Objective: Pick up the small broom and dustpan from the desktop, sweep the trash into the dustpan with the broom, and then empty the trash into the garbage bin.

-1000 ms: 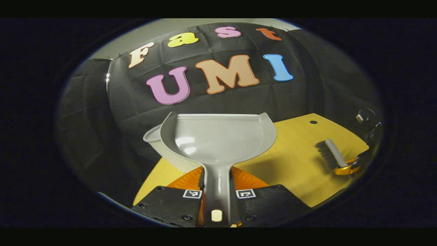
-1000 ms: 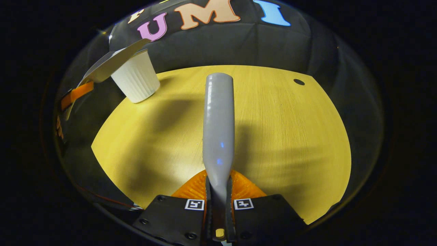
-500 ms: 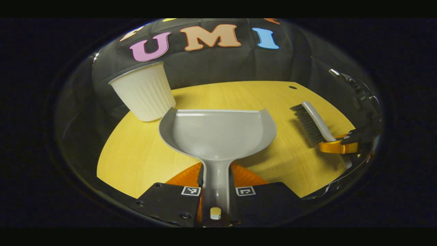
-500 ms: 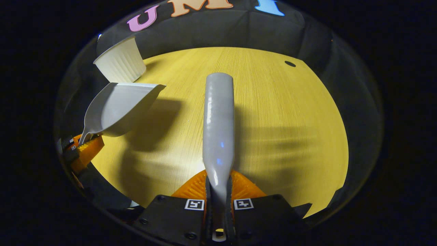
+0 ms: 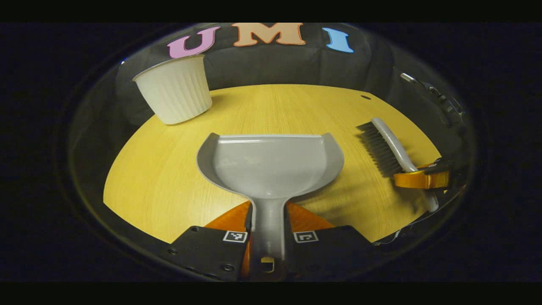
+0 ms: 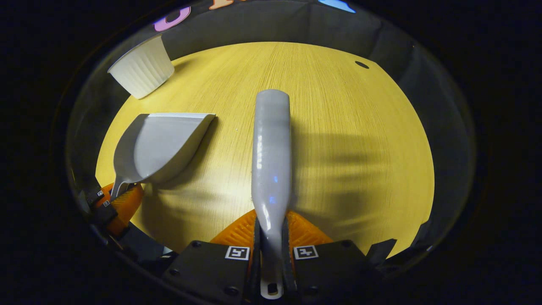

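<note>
1. No word, brand or number can be read on any item or on the tabletop.
2. Left gripper view: the left gripper (image 5: 267,220) carries two square black-and-white coded markers, one on each finger (image 5: 235,236) (image 5: 305,236). They sit on either side of the dustpan (image 5: 271,163) handle. They show block patterns, not letters.
3. Right gripper view: the right gripper (image 6: 271,231) carries the same kind of pair (image 6: 237,253) (image 6: 305,252), on either side of the broom (image 6: 272,140) handle.
4. Right gripper view, left edge: two more such squares show on the left gripper (image 6: 100,193) (image 6: 106,203), too small to make out.
</note>
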Motion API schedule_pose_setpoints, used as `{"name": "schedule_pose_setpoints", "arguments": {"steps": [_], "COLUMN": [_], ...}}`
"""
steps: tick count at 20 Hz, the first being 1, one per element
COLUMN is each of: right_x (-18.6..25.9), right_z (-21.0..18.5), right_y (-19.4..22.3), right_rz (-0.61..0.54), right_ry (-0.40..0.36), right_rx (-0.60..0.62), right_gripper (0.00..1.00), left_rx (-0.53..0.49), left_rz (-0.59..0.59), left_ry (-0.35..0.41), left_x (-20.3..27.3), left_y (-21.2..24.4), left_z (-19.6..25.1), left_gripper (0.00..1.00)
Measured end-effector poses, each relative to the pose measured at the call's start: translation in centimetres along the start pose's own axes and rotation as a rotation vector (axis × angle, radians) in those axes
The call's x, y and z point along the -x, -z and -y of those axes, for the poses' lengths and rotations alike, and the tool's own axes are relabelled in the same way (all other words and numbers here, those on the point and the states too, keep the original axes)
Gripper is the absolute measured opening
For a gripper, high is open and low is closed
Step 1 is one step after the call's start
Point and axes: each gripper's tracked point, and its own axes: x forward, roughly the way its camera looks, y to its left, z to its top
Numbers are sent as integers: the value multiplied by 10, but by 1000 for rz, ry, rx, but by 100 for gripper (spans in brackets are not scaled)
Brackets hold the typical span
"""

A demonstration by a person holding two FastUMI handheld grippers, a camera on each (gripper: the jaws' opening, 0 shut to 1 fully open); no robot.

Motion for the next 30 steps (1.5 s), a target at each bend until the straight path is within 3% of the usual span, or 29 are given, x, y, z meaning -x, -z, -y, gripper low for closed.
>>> {"name": "schedule_pose_setpoints", "arguments": {"steps": [1,3,5,6,7,11,13,14,18,21,22,24,26,30], "right_x": [2,2,0,-6,-4,24,47,61,142,207,224,245,237,222], "right_z": [1,1,3,0,-1,1,5,8,10,14,15,21,20,17], "right_y": [-1,-4,5,7,8,-10,-26,-33,-58,-72,-75,-77,-73,-72], "right_rz": [-3,-13,-14,-8,-1,118,228,288,590,798,848,968,1055,1097], "right_ry": [7,11,12,13,12,0,-15,-27,-115,-140,-136,-111,-64,-23], "right_rx": [6,18,28,33,38,72,101,113,122,82,63,23,-17,-83], "right_gripper": [27,58,90,94,100,100,100,100,100,100,100,100,100,100], "left_rx": [-6,-23,-40,-51,-53,-56,-59,-54,-55,-68,-77,-91,-88,-66], "left_rz": [-27,-39,-14,-3,10,112,190,226,481,729,802,914,1027,1101], "left_ry": [10,29,30,28,19,-24,-71,-103,-215,-170,-157,-121,-51,40], "left_x": [1,-1,-2,-2,0,16,36,48,132,193,212,249,285,328], "left_y": [5,11,14,12,9,-15,-35,-46,-124,-192,-213,-234,-258,-259], "left_z": [-1,0,2,2,1,-5,-10,-13,-18,-1,1,7,12,12], "left_gripper": [27,41,79,99,97,96,100,96,96,95,100,94,93,93]}}
